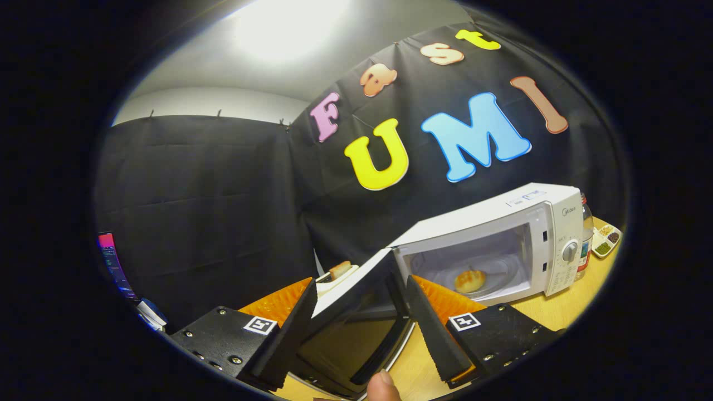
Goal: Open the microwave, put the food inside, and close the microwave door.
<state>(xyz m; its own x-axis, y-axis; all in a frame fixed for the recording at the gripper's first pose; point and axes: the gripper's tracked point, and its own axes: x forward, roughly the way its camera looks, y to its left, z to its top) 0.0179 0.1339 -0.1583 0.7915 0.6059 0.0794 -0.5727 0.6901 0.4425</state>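
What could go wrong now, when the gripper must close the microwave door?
1. The open gripper has the door edge between its fingers; a skewed push may let it slip off.
2. A hard push could slide the microwave toward the bottle beside it.
3. The bun could shift on its plate.

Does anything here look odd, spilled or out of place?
Nothing looks spilled or damaged. The white microwave stands open, its dark-glass door swung out between the open gripper fingers, and a golden bread roll sits on the glass plate inside. The door simply awaits closing.
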